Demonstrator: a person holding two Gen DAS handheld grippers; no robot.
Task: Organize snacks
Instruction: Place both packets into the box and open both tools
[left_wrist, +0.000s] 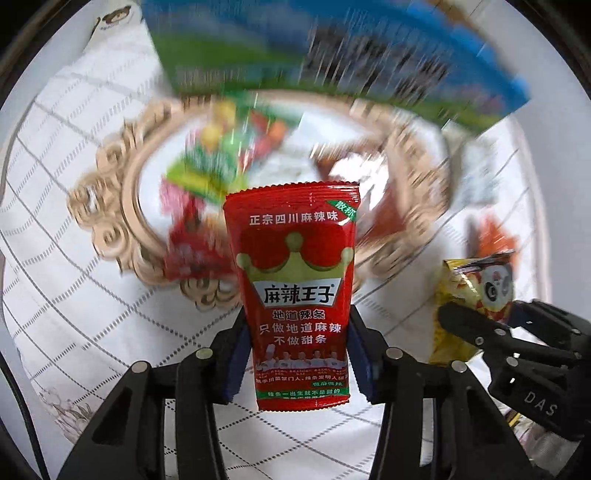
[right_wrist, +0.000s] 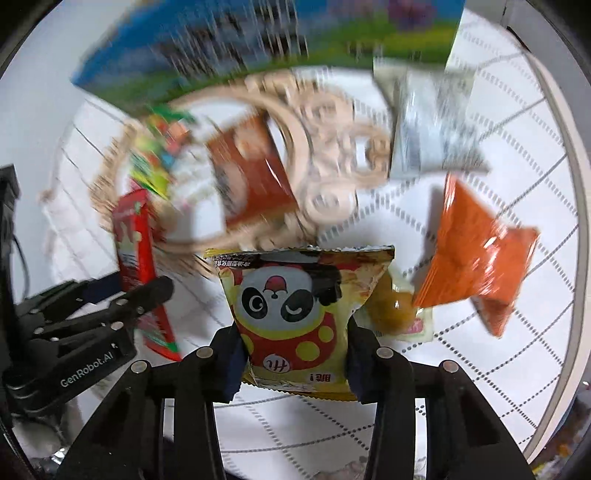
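Both grippers are loaded, each w/ one snack, pointing down over the table. Left gripper (left_wrist: 299, 354) has its jaws clamped on the lower part of a red packet (left_wrist: 295, 291), pinched by the side edges so the pack stands up flat to the camera. Right gripper (right_wrist: 295, 354) is clamped the same way on a yellow panda bag (right_wrist: 295, 310), gripped low at the sides, top seal free. Probably a side pinch because thin foil packs give little else to hold, and it leaves the free end leading for a drop into the tray (left_wrist: 110, 206).

That ornate beige tray sits below and ahead of both, already holding several packs, incl. a green one (left_wrist: 207, 162) and a brown one (right_wrist: 251, 173). Looks like a carry step: both packs are clear of the tablecloth (left_wrist: 74, 147), not yet over the tray's middle.

View diffs: the right cam alone shows what's left loose on the cloth, i.e. an orange bag (right_wrist: 476, 251), a silver pack (right_wrist: 428, 125) and a small yellow pouch (right_wrist: 395, 306). Left cam shows most of the tray's rim. Each cam catches the other gripper at its edge. A blue-green box (left_wrist: 332, 55) lies beyond the tray, blurred in both.
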